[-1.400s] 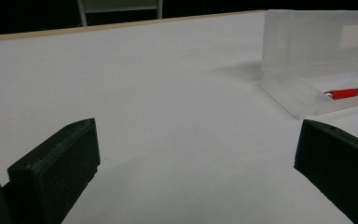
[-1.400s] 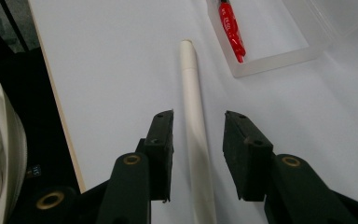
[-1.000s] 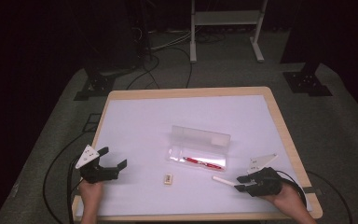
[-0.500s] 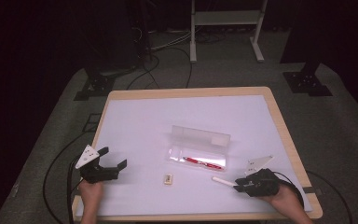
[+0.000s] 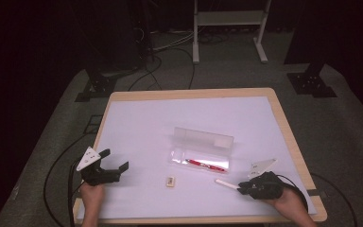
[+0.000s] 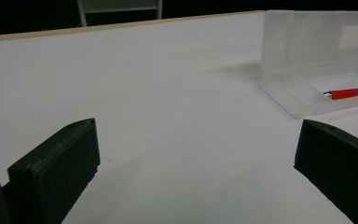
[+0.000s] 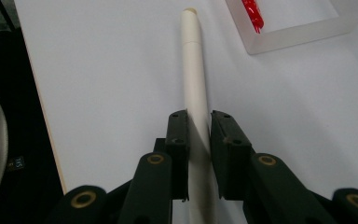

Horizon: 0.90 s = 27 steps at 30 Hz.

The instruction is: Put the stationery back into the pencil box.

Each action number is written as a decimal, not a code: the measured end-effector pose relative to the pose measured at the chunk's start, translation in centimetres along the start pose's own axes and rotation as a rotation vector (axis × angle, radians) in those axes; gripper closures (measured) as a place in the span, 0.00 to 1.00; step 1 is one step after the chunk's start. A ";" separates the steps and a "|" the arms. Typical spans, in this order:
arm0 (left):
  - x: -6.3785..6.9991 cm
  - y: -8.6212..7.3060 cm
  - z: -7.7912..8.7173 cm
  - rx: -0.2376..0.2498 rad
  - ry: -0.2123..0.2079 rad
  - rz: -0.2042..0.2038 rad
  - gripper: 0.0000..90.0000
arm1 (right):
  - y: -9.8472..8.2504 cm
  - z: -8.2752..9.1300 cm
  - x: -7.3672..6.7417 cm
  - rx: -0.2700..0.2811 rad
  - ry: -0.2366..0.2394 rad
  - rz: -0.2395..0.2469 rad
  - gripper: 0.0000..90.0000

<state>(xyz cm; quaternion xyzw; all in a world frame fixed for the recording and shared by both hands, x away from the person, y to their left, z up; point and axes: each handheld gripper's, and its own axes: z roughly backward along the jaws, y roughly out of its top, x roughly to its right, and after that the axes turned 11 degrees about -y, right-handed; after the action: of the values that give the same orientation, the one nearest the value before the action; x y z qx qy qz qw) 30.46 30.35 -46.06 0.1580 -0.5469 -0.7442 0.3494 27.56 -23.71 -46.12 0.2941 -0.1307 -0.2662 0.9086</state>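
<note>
Two grippers sit low in the frame: the left gripper [image 5: 115, 166], lower left, stands spread and empty; the right gripper [image 5: 242, 187], lower right, has just been closing and now clamps the slim white plastic pen [image 7: 194, 79] beside the clear plastic pencil case [image 5: 202, 149], likely ready to lift.

From my seat, the near end of the white pen [image 7: 196, 93] is hidden between the jaws of the right gripper [image 7: 199, 126], so I cannot tell whether the pads fully press it; the red pen [image 6: 349, 93] is cut off by the left gripper view's right edge, and by the top edge in the right gripper view; the small tan block [image 5: 170, 181] on the surface [image 5: 142, 118] is too small for me to identify; both forearms run off the high view's bottom edge.
</note>
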 end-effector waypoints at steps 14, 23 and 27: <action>0.0 0.0 0.0 0.000 -0.001 0.000 0.00 | 0.2 0.4 -0.2 -0.007 0.010 0.023 0.87; 0.0 0.0 0.0 0.001 -0.001 0.000 0.00 | 1.0 1.4 -0.3 0.005 0.008 0.036 0.87; 0.0 0.0 0.0 0.000 0.000 0.005 0.00 | 1.3 1.8 -0.3 0.017 0.008 0.041 0.87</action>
<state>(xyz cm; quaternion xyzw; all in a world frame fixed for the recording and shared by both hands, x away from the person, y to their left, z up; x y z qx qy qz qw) 30.47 30.37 -46.06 0.1567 -0.5475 -0.7433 0.3510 27.15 -23.46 -43.95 0.3000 -0.1353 -0.2452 0.9119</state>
